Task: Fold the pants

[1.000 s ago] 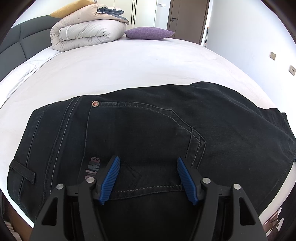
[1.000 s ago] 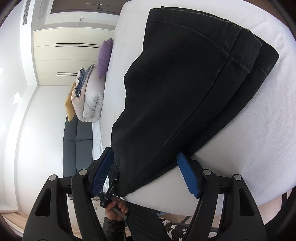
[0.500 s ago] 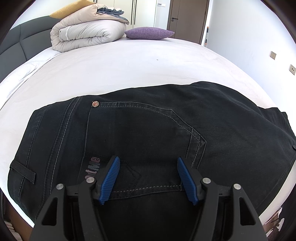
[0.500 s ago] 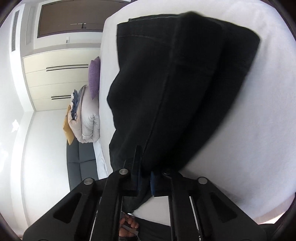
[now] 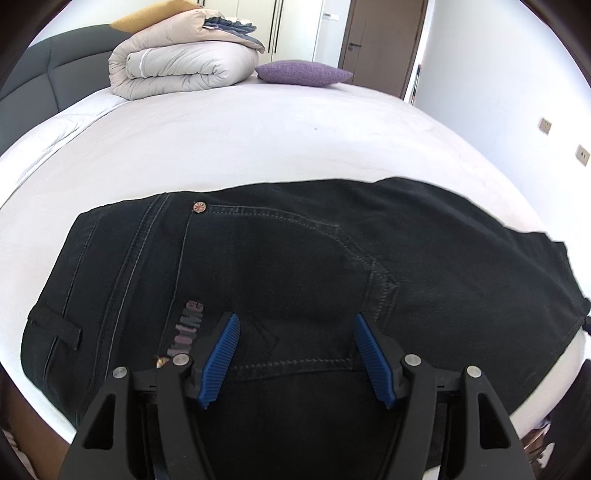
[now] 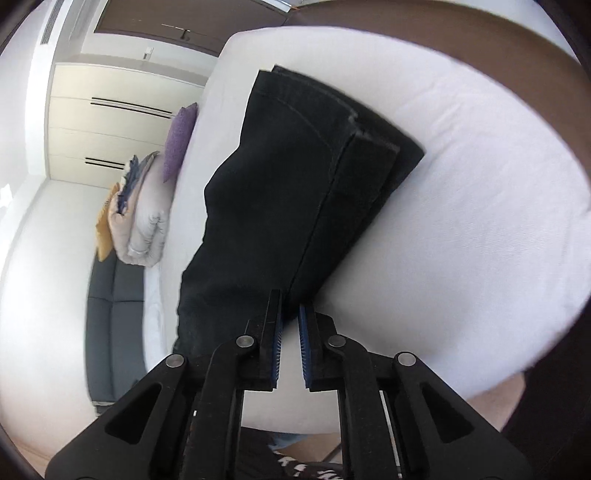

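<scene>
- The black pants (image 5: 303, 273) lie on the white bed (image 5: 240, 147), close to the near edge.
- In the left wrist view the top part of the pants faces up. You can see a back pocket (image 5: 280, 295) with light stitching, a small round rivet (image 5: 199, 207) at its corner, and a belt loop (image 5: 55, 326) on the left.
- In the right wrist view the pant legs (image 6: 295, 192) stretch away across the bed. One leg lies on top of the other, and the two leg ends (image 6: 380, 147) do not quite line up.
- The left tongs (image 5: 297, 352) are held wide apart over the pocket. Their blue pads (image 5: 219, 360) sit on each side of the pocket's lower part. The pads are not squeezing anything.
- The right tongs (image 6: 289, 343) are almost closed and are pinching the near edge of the pants between the blue pads. The jaws are opening a tiny bit, with the cloth between them at the tips.
- Farther up the bed sits a folded beige quilt (image 5: 181, 68), with some blue cloth and a yellow pillow (image 5: 147, 18) on top.
- A purple pillow (image 5: 303, 72) lies just beside the quilt.
- A dark grey headboard (image 5: 33, 81) is at the left.
- Behind the bed are pale cupboard doors (image 6: 122, 110) and a brown door (image 5: 384, 40).
</scene>
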